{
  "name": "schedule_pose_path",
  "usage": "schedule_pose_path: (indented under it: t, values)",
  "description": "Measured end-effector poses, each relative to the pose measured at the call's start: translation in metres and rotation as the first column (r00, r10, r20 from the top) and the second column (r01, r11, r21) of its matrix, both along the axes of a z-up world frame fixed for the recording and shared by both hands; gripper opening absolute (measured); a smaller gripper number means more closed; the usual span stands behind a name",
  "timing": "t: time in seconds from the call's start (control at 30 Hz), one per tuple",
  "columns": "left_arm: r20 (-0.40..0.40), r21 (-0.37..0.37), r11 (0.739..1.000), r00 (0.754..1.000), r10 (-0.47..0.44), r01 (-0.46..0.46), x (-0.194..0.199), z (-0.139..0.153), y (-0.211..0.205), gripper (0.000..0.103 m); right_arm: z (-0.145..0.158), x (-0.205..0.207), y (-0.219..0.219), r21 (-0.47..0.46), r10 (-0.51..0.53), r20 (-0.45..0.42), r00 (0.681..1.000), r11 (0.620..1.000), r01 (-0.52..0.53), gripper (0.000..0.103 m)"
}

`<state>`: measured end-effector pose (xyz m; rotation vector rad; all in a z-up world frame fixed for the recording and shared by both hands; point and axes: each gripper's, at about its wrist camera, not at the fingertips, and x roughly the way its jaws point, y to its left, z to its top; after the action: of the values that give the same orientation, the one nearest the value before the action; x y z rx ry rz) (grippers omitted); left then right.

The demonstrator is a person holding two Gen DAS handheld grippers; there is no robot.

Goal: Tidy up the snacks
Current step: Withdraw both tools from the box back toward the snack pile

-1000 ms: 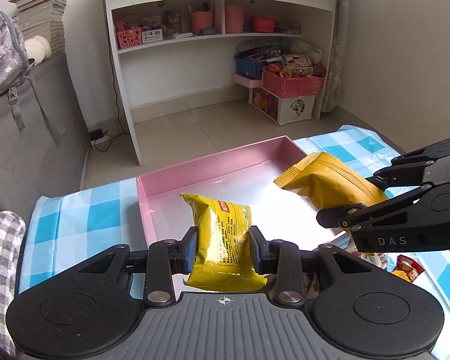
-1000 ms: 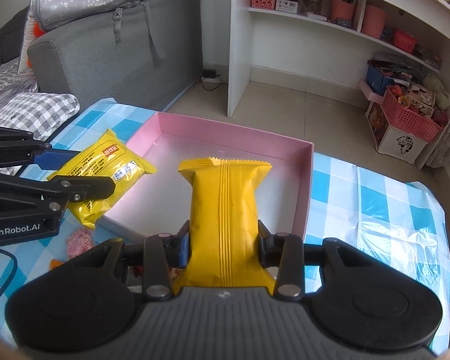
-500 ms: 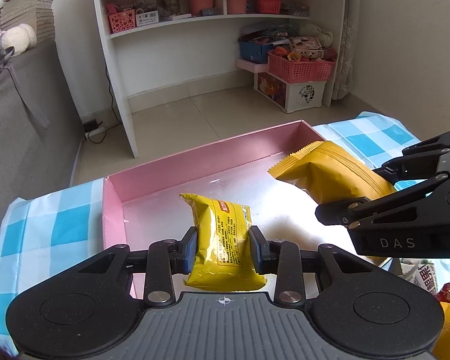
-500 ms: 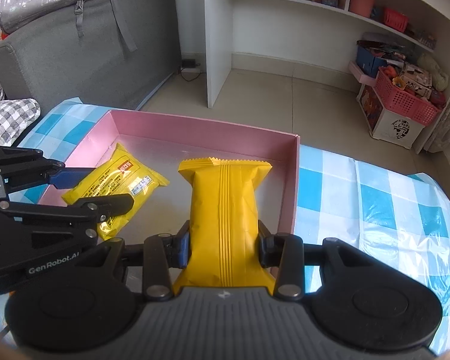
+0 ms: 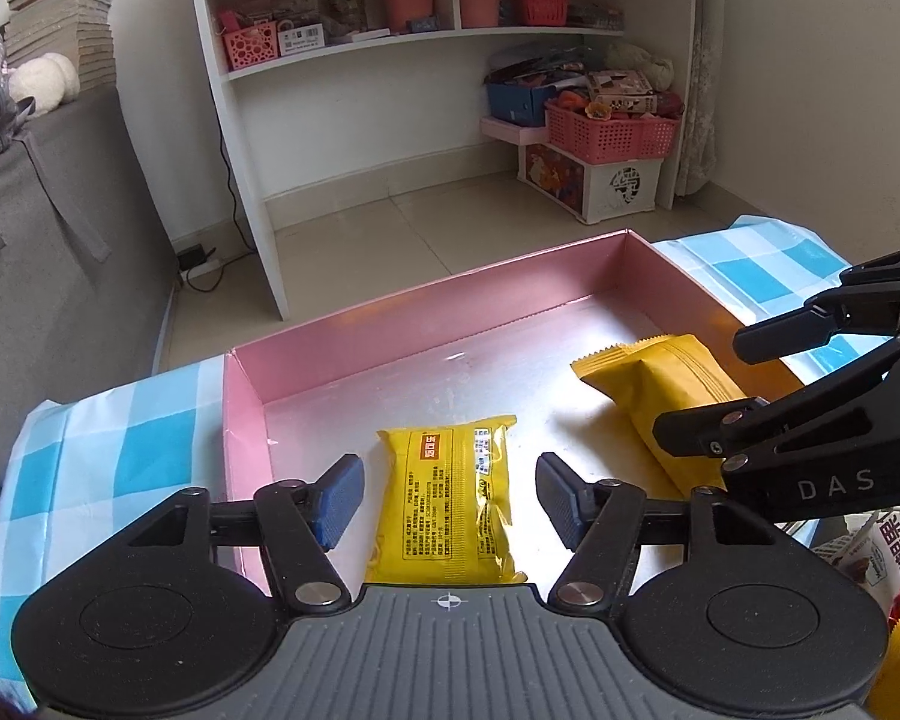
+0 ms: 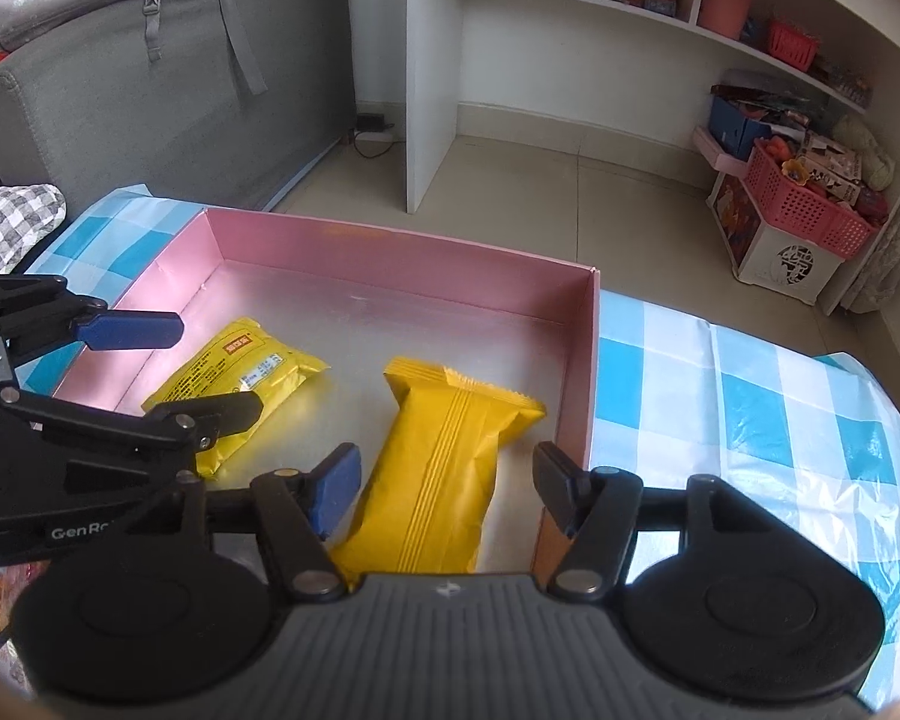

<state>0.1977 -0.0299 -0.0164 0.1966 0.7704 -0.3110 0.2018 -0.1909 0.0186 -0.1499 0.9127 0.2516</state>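
A table [image 6: 750, 420], covered in a blue-and-white checked cloth, is carrying a shallow pink box [image 6: 390, 258] whose silvery floor is taking up the middle of both views. In the left wrist view its far wall [image 5: 426, 324] is running from nine o'clock up toward two o'clock.

Inside the box two snack packets are lying flat, near each other but apart. The plain orange-yellow packet [image 6: 444, 474] is sitting toward the box's right wall; in the right wrist view it is stretching from six o'clock toward twelve, its crimped end pointing away. In the left wrist view the same packet [image 5: 660, 384] is showing at three o'clock. The printed yellow packet [image 5: 450, 504] is lying just ahead of the left camera at six o'clock, and in the right wrist view it [image 6: 240, 378] is showing at nine o'clock, angled toward the far corner.

The left gripper [image 5: 450, 501] is standing spread, its blue pads on either side of the printed packet without touching it. The right gripper [image 6: 447, 489] is likewise spread wide around the orange-yellow packet, gaps showing on both sides.

At four o'clock in the left wrist view, more small snacks [image 5: 888, 546] are lying on the table outside the box.
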Motion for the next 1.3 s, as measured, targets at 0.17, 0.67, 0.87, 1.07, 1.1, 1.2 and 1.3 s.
schedule_pose_path:
  t: [0.17, 0.67, 0.87, 1.07, 1.1, 1.2, 1.3]
  values:
    - [-0.006, -0.006, 1.0, 1.0, 0.004, -0.004, -0.008, 0.008, 0.004, 0.071, 0.01, -0.007, 0.0, 0.006, -0.015, 0.017, 1.0, 1.0, 0.015, 0.068]
    - [-0.012, -0.004, 1.0, 1.0, -0.003, 0.003, -0.064, 0.035, 0.017, 0.082, 0.039, -0.054, -0.008, 0.007, -0.038, 0.055, 0.998, 0.999, 0.038, 0.079]
    - [-0.017, -0.009, 1.0, 1.0, 0.002, -0.002, -0.091, 0.045, 0.024, 0.083, 0.043, -0.077, -0.009, 0.004, -0.035, 0.056, 0.998, 0.999, 0.035, 0.082]
    - [-0.021, -0.001, 1.0, 1.0, -0.013, 0.013, -0.116, 0.051, 0.026, 0.086, 0.049, -0.096, -0.007, -0.002, -0.026, 0.06, 0.998, 1.0, 0.026, 0.085]
    - [-0.024, -0.002, 1.0, 1.0, -0.013, 0.013, -0.12, 0.052, 0.026, 0.086, 0.05, -0.1, -0.006, 0.001, -0.025, 0.059, 0.998, 1.0, 0.025, 0.085]
    - [-0.031, 0.001, 1.0, 1.0, -0.004, 0.004, -0.131, 0.053, 0.028, 0.096, 0.053, -0.114, -0.004, 0.011, -0.01, 0.068, 0.998, 1.0, 0.009, 0.088]
    - [-0.022, -0.002, 1.0, 1.0, 0.006, -0.006, -0.142, 0.054, 0.032, 0.098, 0.055, -0.126, -0.003, 0.015, 0.005, 0.083, 0.997, 1.0, -0.006, 0.092]
